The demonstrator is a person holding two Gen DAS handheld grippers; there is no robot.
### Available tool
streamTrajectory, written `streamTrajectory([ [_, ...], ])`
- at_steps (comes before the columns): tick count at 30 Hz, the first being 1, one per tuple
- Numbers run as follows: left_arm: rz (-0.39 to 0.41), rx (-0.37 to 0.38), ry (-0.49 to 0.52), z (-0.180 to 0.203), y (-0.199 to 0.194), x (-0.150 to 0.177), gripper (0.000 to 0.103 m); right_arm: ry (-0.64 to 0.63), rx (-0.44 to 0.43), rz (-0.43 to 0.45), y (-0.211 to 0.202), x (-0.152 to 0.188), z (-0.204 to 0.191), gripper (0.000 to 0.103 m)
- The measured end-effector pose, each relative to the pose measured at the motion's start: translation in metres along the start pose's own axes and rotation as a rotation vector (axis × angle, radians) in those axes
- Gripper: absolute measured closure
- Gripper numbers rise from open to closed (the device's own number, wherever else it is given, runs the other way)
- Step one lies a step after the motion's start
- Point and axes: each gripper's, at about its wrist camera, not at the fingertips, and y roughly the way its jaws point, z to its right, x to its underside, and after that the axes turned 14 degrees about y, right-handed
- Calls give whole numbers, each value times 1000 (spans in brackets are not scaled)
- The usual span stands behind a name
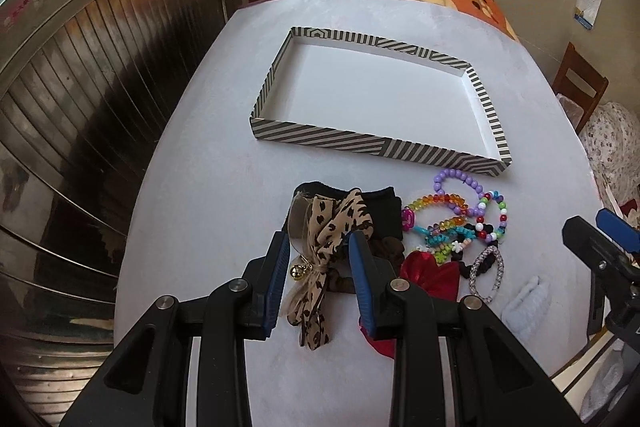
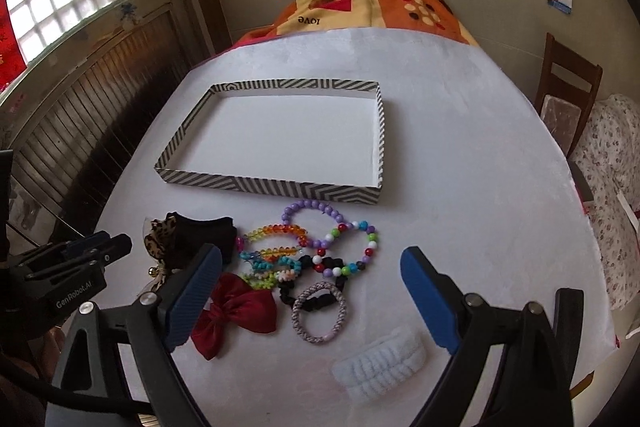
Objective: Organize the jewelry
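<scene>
An empty striped tray [image 1: 360,139] [image 2: 268,185] lies mid-table. In front of it sits a pile: purple bead bracelet [image 2: 316,205], rainbow bracelet [image 2: 276,231], red bow [image 2: 236,311], sparkly hair tie [image 2: 297,311], white fluffy band [image 2: 380,367] and black cloth [image 2: 208,231]. A leopard bow [image 1: 324,227] [image 2: 160,239] with a gold bell rests on the cloth. My left gripper [image 1: 320,255] [image 2: 116,243] hovers over that bow, jaws partly apart, pads not pressing it. Above the bracelets my right gripper [image 2: 312,255] [image 1: 596,227] stands wide open with nothing held.
The table's white cover [image 2: 460,147] ends in a curved edge on the left and right. A patterned blanket [image 2: 360,3] lies beyond the far end. A wooden chair [image 2: 568,83] and floral fabric [image 2: 612,187] stand at the right, and a slatted wooden wall [image 1: 80,87] at the left.
</scene>
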Motion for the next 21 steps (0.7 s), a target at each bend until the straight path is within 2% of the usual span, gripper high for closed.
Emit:
streamTrajectory([
  [21,-18,-20,-3,-3,1,8,92,-29,-22,-21,4,6,-8,9],
])
